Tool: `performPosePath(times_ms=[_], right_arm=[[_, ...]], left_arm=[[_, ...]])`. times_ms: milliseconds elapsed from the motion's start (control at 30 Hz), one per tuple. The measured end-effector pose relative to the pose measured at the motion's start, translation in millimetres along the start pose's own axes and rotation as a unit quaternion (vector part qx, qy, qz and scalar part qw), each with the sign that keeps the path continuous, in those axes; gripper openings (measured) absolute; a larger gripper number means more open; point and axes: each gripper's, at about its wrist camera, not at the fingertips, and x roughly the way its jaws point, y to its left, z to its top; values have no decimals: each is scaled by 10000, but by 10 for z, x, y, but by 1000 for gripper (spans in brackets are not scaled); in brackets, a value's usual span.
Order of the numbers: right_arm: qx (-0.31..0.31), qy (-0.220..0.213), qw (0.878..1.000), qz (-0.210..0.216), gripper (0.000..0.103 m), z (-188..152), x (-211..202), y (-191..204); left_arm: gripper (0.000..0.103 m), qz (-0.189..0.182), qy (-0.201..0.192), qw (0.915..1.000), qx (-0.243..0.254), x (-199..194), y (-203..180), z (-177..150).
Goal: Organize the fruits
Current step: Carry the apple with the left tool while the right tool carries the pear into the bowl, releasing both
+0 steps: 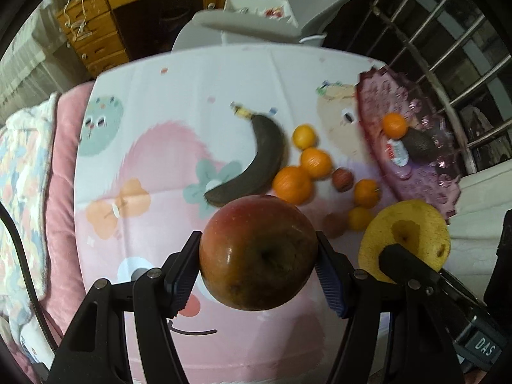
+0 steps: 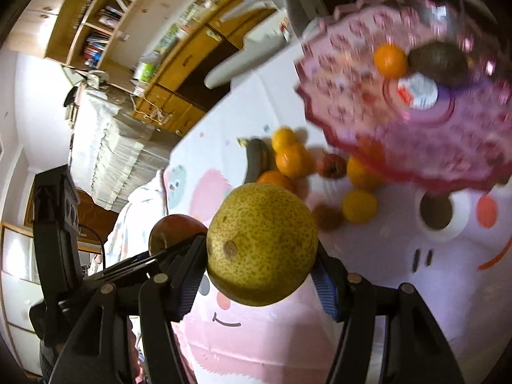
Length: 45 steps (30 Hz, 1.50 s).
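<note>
- Left wrist view: the left gripper [image 1: 258,257] pinches a round red-brown apple [image 1: 258,252] between its two black fingers with blue ribbed pads, one pad on each flank; the fruit is clear of the cloth.
- Beyond it, on the white cartoon-print tablecloth [image 1: 179,96], lie a blackened curved banana [image 1: 256,160], a cluster of small orange tangerines [image 1: 292,183] and a small reddish-brown fruit [image 1: 342,179].
- At the right, a purple patterned glass plate [image 1: 416,179] carries one tangerine [image 1: 395,124], a dark avocado [image 1: 419,145] and a small white-lidded cup [image 1: 396,155].
- The yellow speckled pear [image 1: 412,233] shows just right of the apple, with a black finger of the other tool across it.
- Right wrist view: the right gripper [image 2: 260,260] is clamped on the pear [image 2: 260,243], pads against both sides, above the cloth [image 2: 384,288].
- The apple [image 2: 172,227] sits just left behind it.
- The plate [image 2: 416,147] stands ahead at upper right, blurred; loose tangerines [image 2: 292,160] and the banana [image 2: 256,160] lie between.
- Both tools point steeply downward.
</note>
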Motion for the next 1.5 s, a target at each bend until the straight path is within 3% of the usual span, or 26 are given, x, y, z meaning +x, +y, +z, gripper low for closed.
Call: performPosePath(times_ms=[333,600,1133,1500], right_arm=[[-445,-750,9960,-194,62,275,-689,48],[-641,-1047,9905,-616,62,526,-970,-137],[-243,-366,9900,-1339,62,825,-730,-998],[-445,7,9856,-1633,63,917,-456,-1206]], left_arm=[[66,-137,-529,9975,457,-511,-473,287],[66,-167,-647,9949,750,-549,-900,556],[66,-165,-203,9926,1189,240,-1663,832],[66,-26,72,9900,1411,797,-1966,894]])
